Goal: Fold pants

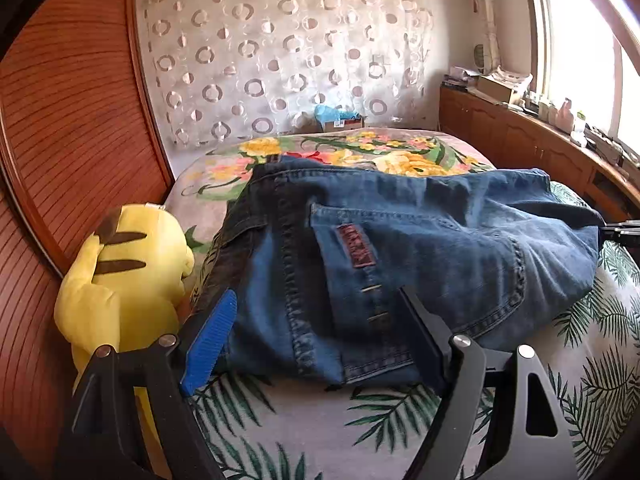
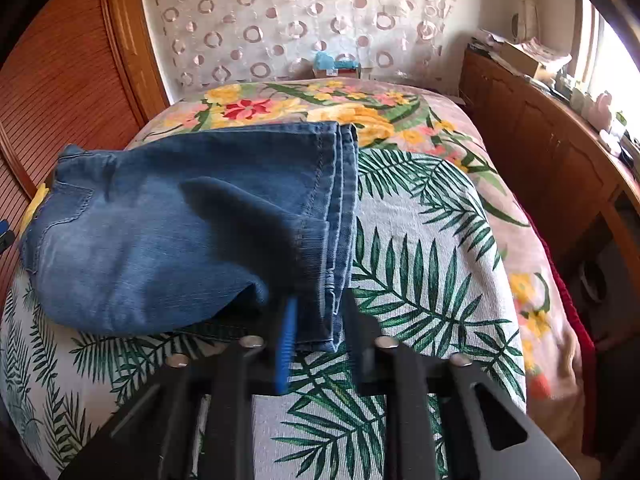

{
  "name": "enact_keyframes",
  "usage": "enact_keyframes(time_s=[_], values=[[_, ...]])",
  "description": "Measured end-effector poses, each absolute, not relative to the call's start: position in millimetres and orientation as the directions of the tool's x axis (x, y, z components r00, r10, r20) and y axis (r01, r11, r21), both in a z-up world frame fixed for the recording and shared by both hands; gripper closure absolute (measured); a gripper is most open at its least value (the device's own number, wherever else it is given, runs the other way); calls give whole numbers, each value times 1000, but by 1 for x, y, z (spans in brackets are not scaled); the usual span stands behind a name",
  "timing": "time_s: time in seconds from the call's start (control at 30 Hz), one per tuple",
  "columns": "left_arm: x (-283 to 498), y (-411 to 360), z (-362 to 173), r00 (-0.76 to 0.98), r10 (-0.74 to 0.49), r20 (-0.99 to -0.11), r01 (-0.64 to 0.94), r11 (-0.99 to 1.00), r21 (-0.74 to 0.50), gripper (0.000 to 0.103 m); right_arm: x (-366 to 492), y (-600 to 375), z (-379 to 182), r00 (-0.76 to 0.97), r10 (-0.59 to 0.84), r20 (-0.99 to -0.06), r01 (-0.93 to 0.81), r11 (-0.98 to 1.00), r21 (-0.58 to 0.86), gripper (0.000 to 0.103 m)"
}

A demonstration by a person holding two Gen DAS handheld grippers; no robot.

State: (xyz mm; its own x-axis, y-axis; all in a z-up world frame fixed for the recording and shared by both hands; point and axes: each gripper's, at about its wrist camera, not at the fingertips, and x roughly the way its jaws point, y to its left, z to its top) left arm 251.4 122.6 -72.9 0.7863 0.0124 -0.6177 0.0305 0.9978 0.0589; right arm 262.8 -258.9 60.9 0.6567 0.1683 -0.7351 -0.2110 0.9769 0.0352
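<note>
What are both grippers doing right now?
Left gripper: open, jaws either side of the jeans' waist end.
Right gripper: shut on the jeans' leg hems.

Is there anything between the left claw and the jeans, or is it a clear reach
Nothing visible blocks it. The left claw is open with the waist end of the jeans already between its fingers. The yellow plush toy sits off to the left of the jeans on the bed cover, beside the claw rather than in front of it.
</note>
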Motion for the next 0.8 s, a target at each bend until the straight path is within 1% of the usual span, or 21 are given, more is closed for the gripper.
enact_keyframes(time_s=[0.03,0.1,0.23,0.33,0.47,0.57,0.6,0.63,0.73,0.8], values=[[252,126,-74,783,11,-622,25,998,49,22,265,-260,58,651,170,-740,-210,977,40,68],[251,136,-75,780,19,-626,6,999,38,22,262,-261,58,634,181,-752,-212,976,57,67],[250,153,-76,776,56,-628,-39,998,41,22,260,-257,57,618,192,-763,-224,972,63,67],[252,167,-80,756,113,-645,-92,994,66,22,261,-254,54,621,190,-760,-244,969,43,68],[256,184,-89,731,134,-669,-129,990,57,22,264,-255,55,619,197,-760,-256,966,42,68],[258,189,-95,714,131,-688,-139,989,44,22,266,-256,55,616,217,-757,-284,958,44,77],[260,190,-98,707,129,-695,-139,989,43,22,265,-256,55,619,224,-753,-293,955,43,84],[262,191,-100,701,129,-701,-138,989,44,22,265,-258,56,623,224,-749,-296,954,39,88],[267,194,-109,672,137,-728,-146,988,51,22,260,-262,59,634,255,-730,-311,949,62,93],[272,196,-115,656,125,-744,-139,989,43,25,257,-264,61,641,263,-721,-316,947,64,93]])
